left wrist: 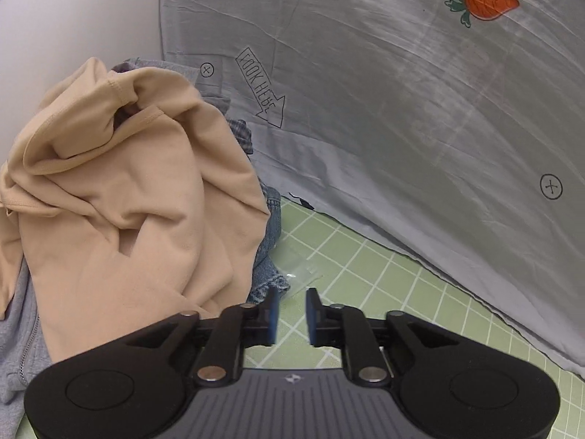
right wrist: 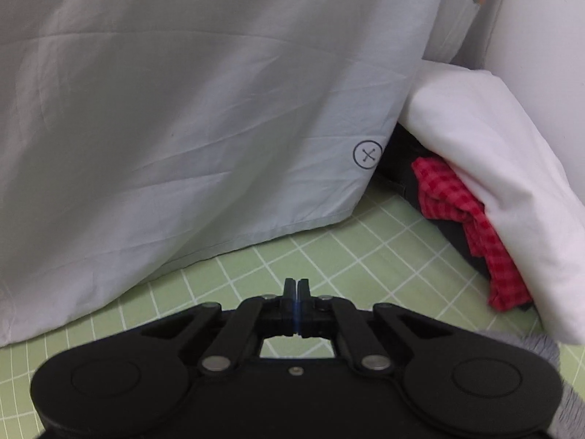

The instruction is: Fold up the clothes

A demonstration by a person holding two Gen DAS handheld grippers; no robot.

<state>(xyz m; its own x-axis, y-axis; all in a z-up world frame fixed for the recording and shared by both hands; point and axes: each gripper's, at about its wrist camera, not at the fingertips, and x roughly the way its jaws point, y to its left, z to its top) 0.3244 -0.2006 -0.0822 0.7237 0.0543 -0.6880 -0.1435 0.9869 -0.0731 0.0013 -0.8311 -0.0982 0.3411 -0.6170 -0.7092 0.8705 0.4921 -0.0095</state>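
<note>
Jaws tell two stories over a green grid mat [left wrist: 384, 292]: the left gripper [left wrist: 291, 314] stands with a narrow gap between its blue pads, nothing in it, while the right gripper [right wrist: 296, 303] has its pads pressed together on nothing at all. Both hang above bare mat, short of the pale grey shirt [left wrist: 384, 109] that lies spread across the far side of both views. In the left wrist view the shirt's hem runs diagonally from mid-frame down to the lower right, leaving a wedge of open mat between that edge and the gripper; a printed arrow with lettering [left wrist: 260, 87], small circled crosses and an orange carrot patch [left wrist: 488, 5] mark the cloth. Crowding the left side is a heap of clothes: a beige garment [left wrist: 120, 190] on top, blue denim [left wrist: 268, 256] poking out beneath it beside the left pad, a grey zipped garment [left wrist: 18, 347] at the lower left (a scrap of clear plastic [left wrist: 298, 267] lies on the mat just ahead of the pads). In the right wrist view the shirt's hem and lower corner sit just ahead of the closed pads, with a strip of clear mat running to the right; beyond it a stack of white cloth [right wrist: 493, 183] overhangs a red checked fabric [right wrist: 471, 219] and something dark beneath
</note>
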